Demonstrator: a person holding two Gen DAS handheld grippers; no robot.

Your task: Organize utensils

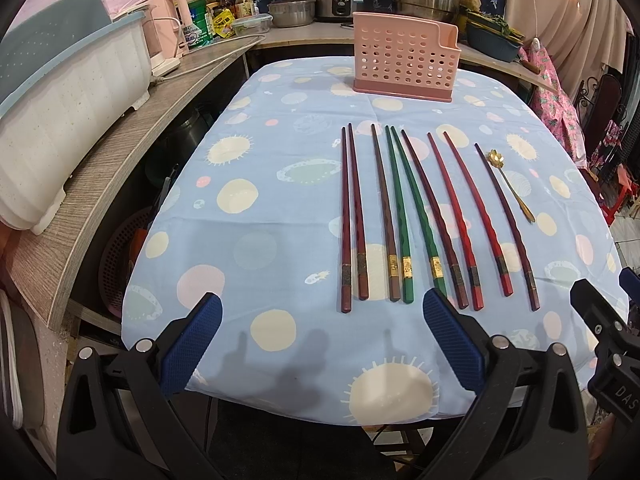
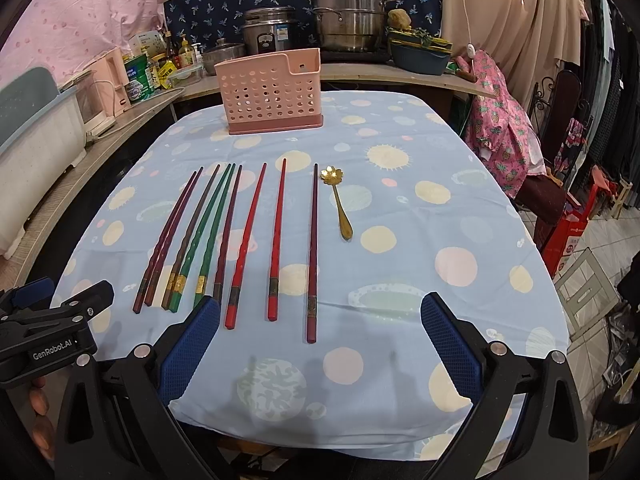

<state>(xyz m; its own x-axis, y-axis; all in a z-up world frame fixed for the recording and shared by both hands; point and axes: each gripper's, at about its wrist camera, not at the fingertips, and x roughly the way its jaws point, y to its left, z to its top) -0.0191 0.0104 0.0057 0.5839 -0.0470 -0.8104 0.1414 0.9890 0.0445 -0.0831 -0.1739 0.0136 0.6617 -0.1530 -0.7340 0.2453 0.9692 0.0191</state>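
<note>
Nine lacquered chopsticks (image 2: 240, 240) lie in a row on the cloth-covered bench (image 2: 440, 240), a small gold spoon (image 2: 339, 200) just beside them and the empty pink holder (image 2: 272, 96) well behind. I judge them light, stiff and slick, best pinched at the thick banded ends. My left hand-held gripper (image 1: 320, 344) and right hand-held gripper (image 2: 320, 344) hover spread wide, holding nothing.

home kitchen: rice cooker (image 2: 270, 34), steamer pots (image 2: 348, 16), clothed dining table (image 2: 440, 240)
</note>
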